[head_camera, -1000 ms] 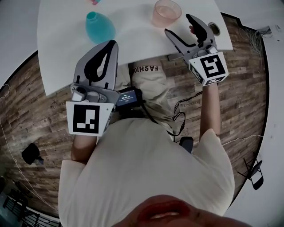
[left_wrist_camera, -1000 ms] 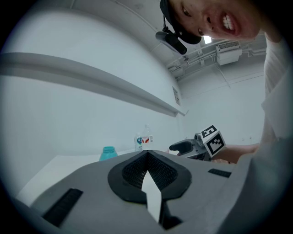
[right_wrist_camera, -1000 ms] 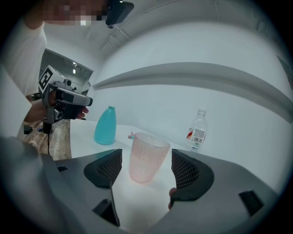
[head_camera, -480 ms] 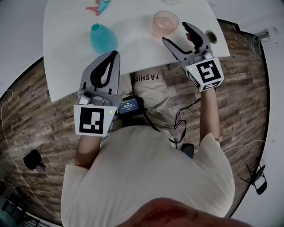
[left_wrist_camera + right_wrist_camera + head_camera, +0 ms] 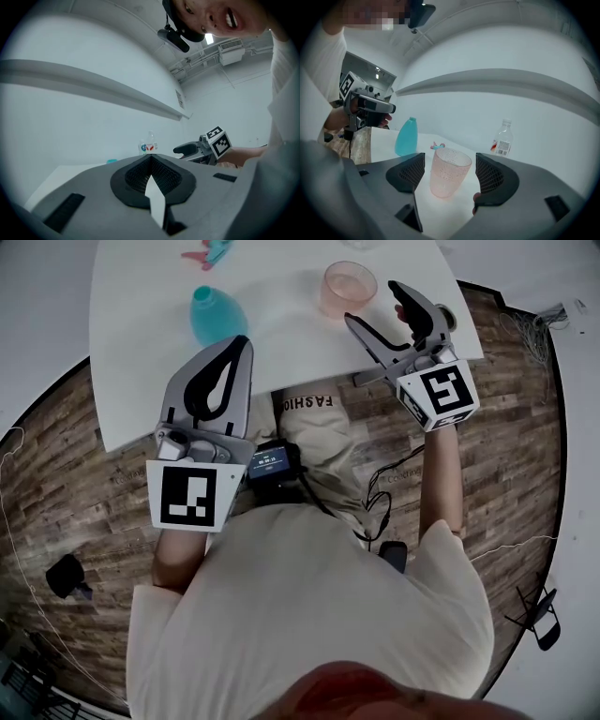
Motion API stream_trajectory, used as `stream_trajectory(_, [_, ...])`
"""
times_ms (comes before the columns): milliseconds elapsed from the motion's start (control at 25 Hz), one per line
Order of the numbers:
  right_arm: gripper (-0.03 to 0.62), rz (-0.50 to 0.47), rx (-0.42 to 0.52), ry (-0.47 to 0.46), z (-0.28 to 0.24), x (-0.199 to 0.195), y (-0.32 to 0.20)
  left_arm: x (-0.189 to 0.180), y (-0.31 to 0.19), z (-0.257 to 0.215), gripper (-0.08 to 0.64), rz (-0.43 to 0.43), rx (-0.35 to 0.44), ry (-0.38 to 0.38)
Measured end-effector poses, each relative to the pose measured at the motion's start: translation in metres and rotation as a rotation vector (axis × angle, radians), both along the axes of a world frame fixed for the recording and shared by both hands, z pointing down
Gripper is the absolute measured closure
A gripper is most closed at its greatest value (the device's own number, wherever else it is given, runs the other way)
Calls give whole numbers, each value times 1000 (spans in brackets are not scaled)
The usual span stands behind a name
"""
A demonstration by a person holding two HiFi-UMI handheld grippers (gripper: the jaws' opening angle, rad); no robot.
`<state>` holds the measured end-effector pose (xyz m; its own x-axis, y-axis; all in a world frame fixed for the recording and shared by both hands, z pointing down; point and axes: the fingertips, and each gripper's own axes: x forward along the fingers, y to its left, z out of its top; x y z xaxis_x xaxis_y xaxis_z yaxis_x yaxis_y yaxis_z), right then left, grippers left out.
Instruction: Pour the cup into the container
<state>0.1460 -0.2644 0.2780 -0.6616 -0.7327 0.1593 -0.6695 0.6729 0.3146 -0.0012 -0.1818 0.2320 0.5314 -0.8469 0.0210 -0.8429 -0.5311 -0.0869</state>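
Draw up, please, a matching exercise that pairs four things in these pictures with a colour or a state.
Things:
1. cup
2. squat bottle
3. left tool
4. right tool

Descriptions:
A. teal
B. jaws together, nothing between them
C. translucent pink
D. jaws apart, gripping nothing

Pairs: 1-C; 2-A; 3-B; 4-D
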Motion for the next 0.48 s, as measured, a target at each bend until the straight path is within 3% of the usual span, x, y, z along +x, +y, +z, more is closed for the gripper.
stream_trajectory(280, [273, -24, -67, -31, 15, 0, -9, -5, -3, 20, 549, -21, -56, 13])
stream_trajectory(480, [248, -102, -128, -32, 27, -8, -21, -9, -3, 23, 549, -27, -66, 15])
